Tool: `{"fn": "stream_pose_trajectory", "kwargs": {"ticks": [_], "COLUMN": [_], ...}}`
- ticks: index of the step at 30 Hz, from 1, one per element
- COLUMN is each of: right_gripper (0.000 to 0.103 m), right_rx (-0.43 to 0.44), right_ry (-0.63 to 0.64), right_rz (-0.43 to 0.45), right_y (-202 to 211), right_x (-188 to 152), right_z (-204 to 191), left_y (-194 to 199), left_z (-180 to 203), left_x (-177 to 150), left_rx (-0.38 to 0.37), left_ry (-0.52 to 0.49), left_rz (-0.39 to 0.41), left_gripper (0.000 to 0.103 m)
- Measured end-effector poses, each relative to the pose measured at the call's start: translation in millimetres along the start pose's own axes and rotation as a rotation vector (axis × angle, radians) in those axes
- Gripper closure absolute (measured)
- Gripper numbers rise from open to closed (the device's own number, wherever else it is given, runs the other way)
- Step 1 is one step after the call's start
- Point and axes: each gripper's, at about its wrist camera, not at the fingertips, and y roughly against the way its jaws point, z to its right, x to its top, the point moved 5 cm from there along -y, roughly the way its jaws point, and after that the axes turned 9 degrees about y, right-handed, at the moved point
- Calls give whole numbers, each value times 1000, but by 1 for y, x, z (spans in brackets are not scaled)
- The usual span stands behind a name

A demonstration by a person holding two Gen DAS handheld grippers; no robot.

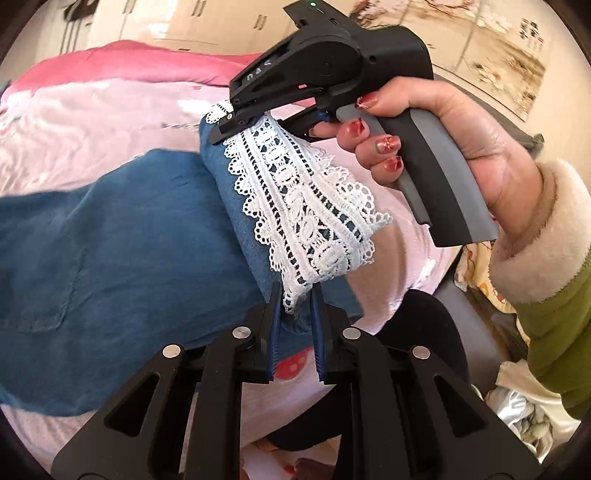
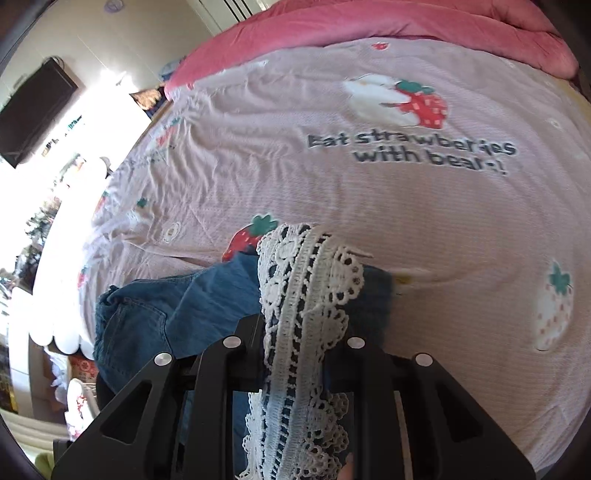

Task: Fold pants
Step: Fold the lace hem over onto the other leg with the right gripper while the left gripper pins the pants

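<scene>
Your left gripper (image 1: 295,295) sits closest in its own view, its two blue-padded fingers (image 1: 275,317) pinched onto the lower corner of the white lace hem (image 1: 295,206) of the blue pants (image 1: 110,240). Across from it, your right hand (image 1: 443,140) squeezes the handle of the right gripper (image 1: 225,127), whose tips are clamped on the far corner of the same hem. Between the two grips the lace band runs as one line, lifted off the bed.

From the right wrist view, the lace hem (image 2: 303,332) drapes straight through the right gripper (image 2: 299,325), filling the gap between the fingers, which are closed on it. The rest of the pants (image 2: 155,321) lies to the left and below, crumpled on the pink bedsheet (image 2: 332,184) printed with strawberries and the words "Eat strawberries with bear". A darker pink quilt (image 2: 369,26) is bunched along the far edge of the bed.
</scene>
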Motion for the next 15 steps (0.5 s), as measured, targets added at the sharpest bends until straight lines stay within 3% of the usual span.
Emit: {"fn": "stream_pose_trajectory", "kwargs": {"ticks": [3, 5, 8, 12, 15], "right_gripper": [82, 76, 69, 63, 51], "right_rx": [-43, -62, -32, 11, 26], "right_ry": [12, 21, 24, 54, 81], "right_rz": [-41, -56, -53, -8, 50], "right_y": [-17, -22, -23, -9, 9], "right_x": [5, 7, 12, 19, 23], "right_z": [-14, -20, -34, -51, -56], "left_y": [4, 5, 5, 7, 10], "left_z": [-12, -17, -24, -30, -36], "left_x": [-7, -11, -16, -17, -16], "left_rx": [-11, -20, -37, -42, -50], "left_ry": [48, 78, 120, 147, 168], "left_rz": [-15, -28, -41, -40, -33], "left_gripper": [95, 95, 95, 95, 95]}}
